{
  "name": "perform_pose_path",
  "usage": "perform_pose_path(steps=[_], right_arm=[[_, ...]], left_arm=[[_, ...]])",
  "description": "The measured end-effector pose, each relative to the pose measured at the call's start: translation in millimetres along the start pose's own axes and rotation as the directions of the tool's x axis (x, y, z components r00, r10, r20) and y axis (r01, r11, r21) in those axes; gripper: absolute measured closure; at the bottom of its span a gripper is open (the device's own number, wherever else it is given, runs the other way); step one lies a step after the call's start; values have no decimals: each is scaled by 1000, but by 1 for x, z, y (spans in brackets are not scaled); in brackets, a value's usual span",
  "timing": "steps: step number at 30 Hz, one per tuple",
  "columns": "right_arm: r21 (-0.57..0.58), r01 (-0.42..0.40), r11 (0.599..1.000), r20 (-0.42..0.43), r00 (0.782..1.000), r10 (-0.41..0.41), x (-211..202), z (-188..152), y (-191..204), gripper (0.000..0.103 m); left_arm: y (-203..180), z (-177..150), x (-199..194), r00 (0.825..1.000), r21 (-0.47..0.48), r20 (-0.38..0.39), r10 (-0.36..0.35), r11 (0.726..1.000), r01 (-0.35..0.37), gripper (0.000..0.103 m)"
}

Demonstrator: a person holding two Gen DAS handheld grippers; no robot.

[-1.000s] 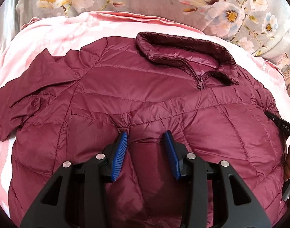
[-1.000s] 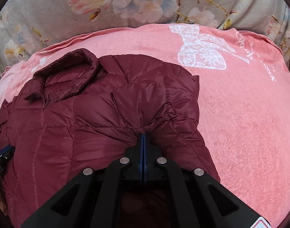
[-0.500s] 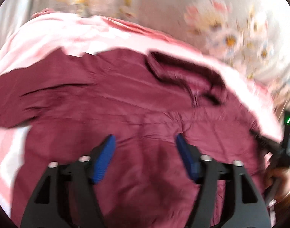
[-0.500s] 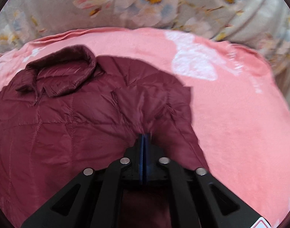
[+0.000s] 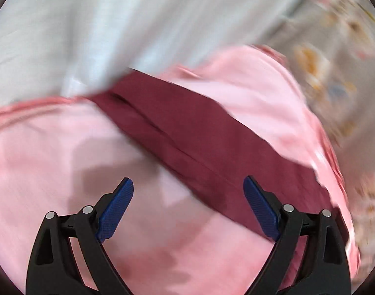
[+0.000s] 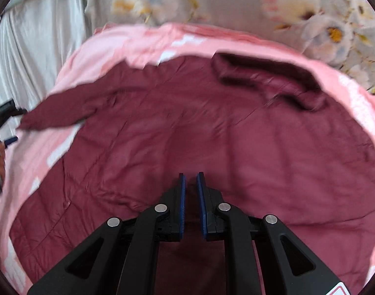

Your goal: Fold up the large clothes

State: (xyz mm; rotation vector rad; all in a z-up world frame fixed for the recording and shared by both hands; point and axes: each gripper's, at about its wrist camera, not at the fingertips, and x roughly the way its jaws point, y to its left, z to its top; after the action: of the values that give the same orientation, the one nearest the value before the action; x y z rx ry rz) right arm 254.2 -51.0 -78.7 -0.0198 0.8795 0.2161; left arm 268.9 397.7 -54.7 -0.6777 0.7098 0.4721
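Note:
A maroon puffer jacket (image 6: 212, 132) lies spread on a pink blanket (image 6: 94, 56), collar (image 6: 266, 73) at the far right, one sleeve (image 6: 62, 113) stretched to the left. My right gripper (image 6: 190, 175) hovers over the jacket's body, its jaws slightly apart with nothing between them. In the blurred left wrist view, my left gripper (image 5: 188, 185) is wide open and empty above the pink blanket (image 5: 64, 147), with the jacket's sleeve (image 5: 187, 132) running diagonally just beyond the fingertips. The left gripper also shows at the left edge of the right wrist view (image 6: 3, 115), near the sleeve's end.
A floral grey sheet (image 6: 236, 2) lies behind the blanket. White fabric (image 5: 113, 24) hangs at the left side (image 6: 35, 56).
My right gripper has let go of the jacket fold, opened slightly and moved left over the body. My left gripper has opened wider and swung left to the sleeve.

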Motion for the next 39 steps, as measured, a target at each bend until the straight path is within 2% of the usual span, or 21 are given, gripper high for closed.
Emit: perform_pose_path(steps=[2,5,7,8,9,10,11,12,16,17,19,21,23,24,26,28,30,33,34,37,39], right_arm=[[-10,21,1000,-14,1000,-21,9,-6,5,90],[22,-7,1000,-24,1000,8,13,-8,-3,90],[43,-28,999,-23,999,29,14,-9,-10,92],[48,-29,998,-21,999,30,14,-9,-9,92],[49,-28,998,-17,999,29,14,-10,-8,92],[47,-24,999,-14,1000,25,13,-12,-5,92],[40,-15,999,-11,1000,16,13,-12,-4,92],[32,-3,999,-8,1000,4,13,-12,-2,92],[2,34,999,-1,999,-34,12,-13,5,92],[0,37,999,0,999,-37,11,-13,5,92],[8,28,1000,0,1000,-28,12,-12,3,92],[38,-2,999,5,1000,2,10,-12,-3,92],[96,-30,995,24,999,28,3,-13,-13,91],[125,-38,991,33,999,34,-1,-13,-18,89],[209,-89,974,64,995,77,-15,-18,-35,85],[284,-124,951,90,991,102,-32,-27,-57,82],[321,-113,940,105,991,83,-46,-35,-75,82],[377,-84,922,121,992,41,-69,-50,-112,81],[394,-70,916,123,992,23,-75,-56,-124,80],[442,-40,896,117,993,-14,-89,-72,-155,78],[466,-31,884,115,993,-26,-95,-81,-169,78]], left_arm=[[15,11,8,1000,-39,5,25,999,-25,15],[33,27,25,999,-111,-22,-28,993,26,16],[34,31,34,998,-136,-29,-57,989,53,22],[30,32,36,998,-126,-26,-60,990,56,34],[27,34,37,997,-112,-30,-67,992,63,51],[23,35,37,996,-97,-38,-79,992,75,63],[18,35,36,994,-84,-46,-97,992,93,83],[8,36,31,992,-63,-49,-117,991,114,95],[-53,32,-15,984,121,17,-180,977,177,101],[-83,26,-35,977,207,45,-207,959,193,102],[-126,15,-63,961,315,65,-267,920,234,102],[-177,-6,-98,932,430,59,-358,852,300,102],[-222,-31,-128,899,519,28,-437,775,361,102],[-252,-52,-145,874,570,-12,-486,715,405,102],[-294,-87,-163,842,632,-83,-534,625,458,102],[-331,-124,-170,817,675,-153,-555,546,497,102],[-360,-163,-167,805,703,-222,-551,482,524,102],[-388,-220,-153,798,714,-322,-510,423,558,102],[-392,-238,-147,797,713,-351,-492,411,568,102],[-399,-287,-121,806,718,-418,-419,391,576,102],[-395,-313,-107,813,720,-446,-374,390,575,102]])
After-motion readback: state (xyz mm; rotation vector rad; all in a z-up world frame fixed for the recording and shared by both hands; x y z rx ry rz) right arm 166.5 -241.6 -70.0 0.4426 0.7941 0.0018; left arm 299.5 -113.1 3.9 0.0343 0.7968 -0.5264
